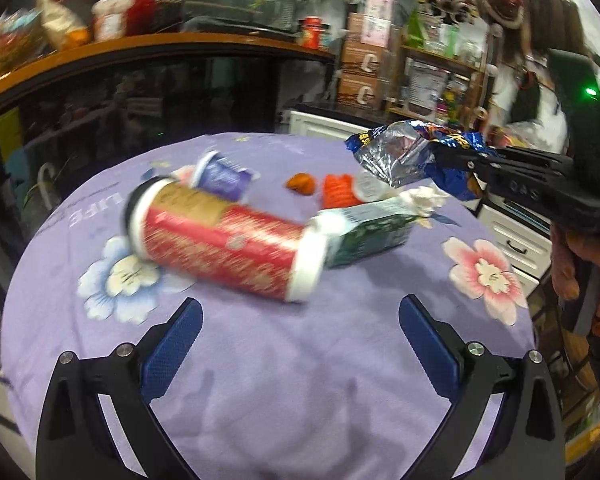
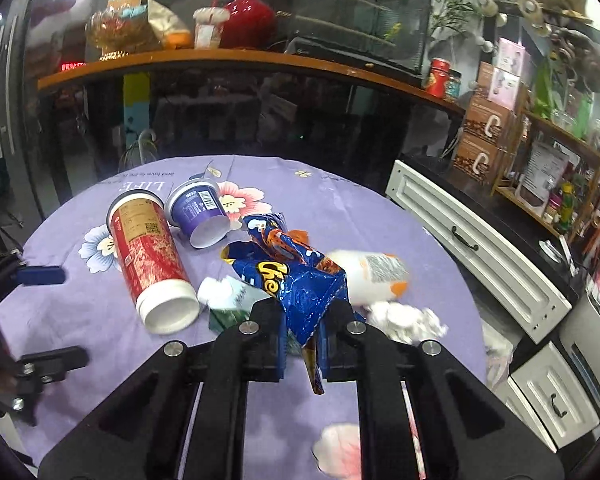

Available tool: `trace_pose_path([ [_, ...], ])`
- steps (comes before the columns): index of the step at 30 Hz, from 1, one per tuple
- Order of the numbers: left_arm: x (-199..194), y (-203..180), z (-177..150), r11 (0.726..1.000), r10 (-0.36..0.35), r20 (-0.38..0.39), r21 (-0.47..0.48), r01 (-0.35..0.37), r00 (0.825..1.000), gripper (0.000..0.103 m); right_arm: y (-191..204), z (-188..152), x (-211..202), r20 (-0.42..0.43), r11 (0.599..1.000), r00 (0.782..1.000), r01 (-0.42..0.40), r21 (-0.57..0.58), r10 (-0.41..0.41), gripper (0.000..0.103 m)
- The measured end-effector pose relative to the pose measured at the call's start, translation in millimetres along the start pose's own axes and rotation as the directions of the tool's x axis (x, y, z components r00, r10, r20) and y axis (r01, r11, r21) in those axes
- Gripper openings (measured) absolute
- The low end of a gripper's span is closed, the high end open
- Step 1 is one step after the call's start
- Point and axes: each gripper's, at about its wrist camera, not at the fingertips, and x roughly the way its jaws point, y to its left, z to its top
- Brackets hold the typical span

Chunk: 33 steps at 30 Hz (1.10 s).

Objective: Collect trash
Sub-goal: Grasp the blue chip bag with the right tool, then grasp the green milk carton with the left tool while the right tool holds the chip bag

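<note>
Right hand-held gripper pinches crumpled blue foil snack bag, its long axis pointing far; left hand-held gripper spread wide, tilted down over the worktop.

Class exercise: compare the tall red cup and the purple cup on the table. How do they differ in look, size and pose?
The red cup is tall and slim; the purple cup is short and squat. The red cup bears a tan label band and gold patterning, the purple cup a white label with a barcode. In the right wrist view the red cup's mouth lies nearer the camera than the purple cup's. Shared: both lie tipped over, apparently empty, white inside, on the floral tablecloth.
</note>
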Motion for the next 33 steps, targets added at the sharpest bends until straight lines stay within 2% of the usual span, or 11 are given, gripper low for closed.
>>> trace_pose_path([
  [4, 20.1, -26.8, 14.9, 0.996, -0.015, -0.018, 0.084, 0.016, 1.000, 0.097, -19.0, -14.3, -23.9, 0.018, 0.997, 0.999, -0.030, 0.064, 0.029, 0.012],
  [6, 29.5, -38.6, 23.7, 0.991, -0.025, -0.036, 0.134, 0.029, 0.999, 0.097, -29.0, -21.8, -36.5, 0.032, 0.996, 0.999, -0.020, 0.083, 0.018, 0.012],
  [9, 51.0, -59.7, 43.7, 0.964, -0.015, -0.083, 0.265, 0.037, 0.996, 0.097, -40.4, -31.4, -50.0, 0.037, 0.994, 0.999, -0.023, 0.110, 0.019, 0.012],
  [12, 76.3, -78.4, 58.4, 0.909, 0.026, -0.162, 0.415, 0.045, 0.986, 0.097, -53.1, -43.8, -63.0, 0.039, 0.990, 0.999, -0.017, 0.140, 0.012, 0.012],
  [14, 95.3, -88.2, 63.9, 0.865, 0.071, -0.221, 0.500, 0.050, 0.973, 0.096, -58.4, -49.7, -68.0, 0.039, 0.989, 0.999, -0.014, 0.147, 0.009, 0.012],
  [16, 113.1, -95.9, 68.0, 0.827, 0.108, -0.278, 0.558, 0.069, 0.955, 0.092, -62.7, -56.4, -72.7, 0.038, 0.988, 0.999, -0.011, 0.153, 0.005, 0.012],
  [19, 140.4, -107.9, 69.4, 0.771, 0.148, -0.367, 0.624, 0.126, 0.918, 0.091, -69.8, -65.9, -76.3, 0.035, 0.986, 0.999, -0.010, 0.168, 0.004, 0.012],
  [22, 156.8, -115.3, 65.7, 0.724, 0.209, -0.387, 0.679, 0.124, 0.898, 0.088, -77.6, -76.4, -78.3, 0.028, 0.982, 1.000, -0.004, 0.189, -0.001, 0.012],
  [26, 172.0, -117.6, 57.7, 0.682, 0.248, -0.415, 0.716, 0.146, 0.875, 0.079, -85.3, -88.6, -80.3, 0.018, 0.978, 1.000, 0.002, 0.209, -0.006, 0.012],
  [29, 179.5, -116.7, 56.0, 0.671, 0.278, -0.400, 0.732, 0.122, 0.873, 0.069, -93.0, -96.2, -82.0, 0.015, 0.974, 1.000, 0.007, 0.228, -0.011, 0.012],
  [33, 181.9, -117.0, 58.0, 0.673, 0.280, -0.391, 0.731, 0.111, 0.877, 0.066, -99.7, -104.7, -84.1, 0.014, 0.968, 1.000, 0.014, 0.250, -0.018, 0.012],
])
